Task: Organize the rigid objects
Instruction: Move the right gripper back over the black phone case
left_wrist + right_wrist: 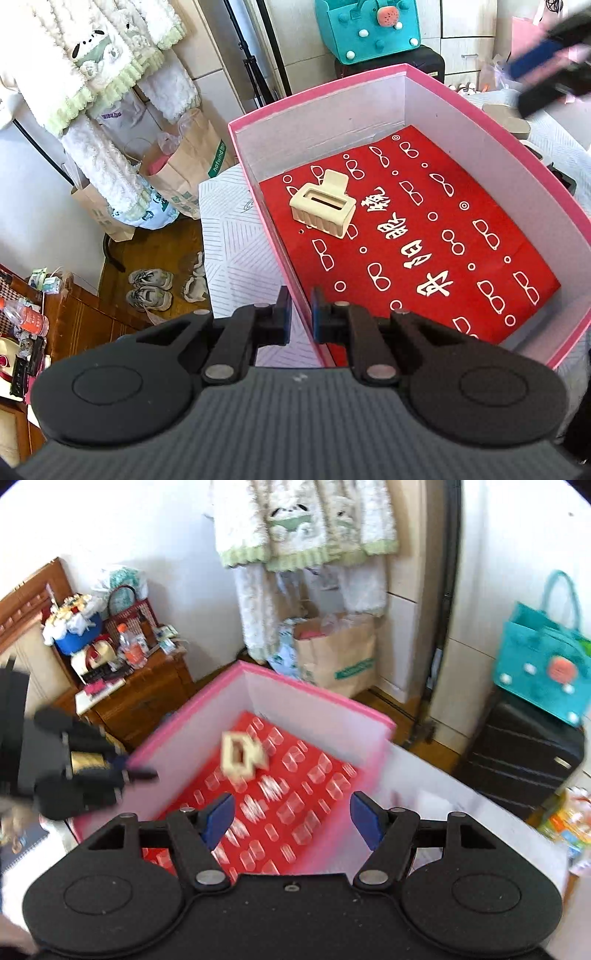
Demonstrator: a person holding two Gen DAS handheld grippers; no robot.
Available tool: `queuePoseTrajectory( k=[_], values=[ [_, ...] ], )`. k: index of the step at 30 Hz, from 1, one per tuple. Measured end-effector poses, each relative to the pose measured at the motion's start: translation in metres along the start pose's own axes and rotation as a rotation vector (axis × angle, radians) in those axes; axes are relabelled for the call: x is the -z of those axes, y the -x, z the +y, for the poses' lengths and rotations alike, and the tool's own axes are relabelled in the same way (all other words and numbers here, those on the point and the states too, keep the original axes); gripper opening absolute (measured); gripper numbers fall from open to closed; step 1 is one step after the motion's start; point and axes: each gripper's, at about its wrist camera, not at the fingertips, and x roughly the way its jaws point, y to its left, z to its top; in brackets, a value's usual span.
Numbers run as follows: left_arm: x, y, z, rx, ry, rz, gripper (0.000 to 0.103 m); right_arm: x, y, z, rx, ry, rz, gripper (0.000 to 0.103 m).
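Here your left gripper [301, 314] is clamped on the near wall of the pink cardboard box [498, 122]. The cream plastic hair claw [322, 206] lies inside on the red printed sheet [424, 236], ahead of your right gripper [291, 821], which is spread wide and empty.

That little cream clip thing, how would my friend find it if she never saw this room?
Look for the big pink box with white inside walls. A red sheet printed with white eyeglasses covers its floor. The cream hair claw clip lies on that sheet near the far left corner, the only loose object in the box.
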Motion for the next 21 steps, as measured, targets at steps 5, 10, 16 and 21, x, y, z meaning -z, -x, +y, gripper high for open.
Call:
queuePoseTrajectory(
  k=[5,10,16,21],
  values=[
    [0.001,0.001,-0.002,-0.012,-0.013,-0.004,0.01,0.049,0.009,-0.026,0.035,-0.048,0.054,0.074],
    [0.001,0.002,-0.004,-0.018,-0.006,-0.005,0.009,0.095,-0.01,-0.05,0.049,-0.127,0.117,0.074],
    [0.001,0.002,-0.005,-0.031,-0.009,-0.001,0.009,0.124,-0.03,-0.066,0.087,-0.175,0.104,0.09],
    [0.0,0.002,-0.007,-0.042,-0.016,0.001,0.009,0.129,-0.044,-0.074,0.032,-0.238,0.091,0.094]
  ],
)
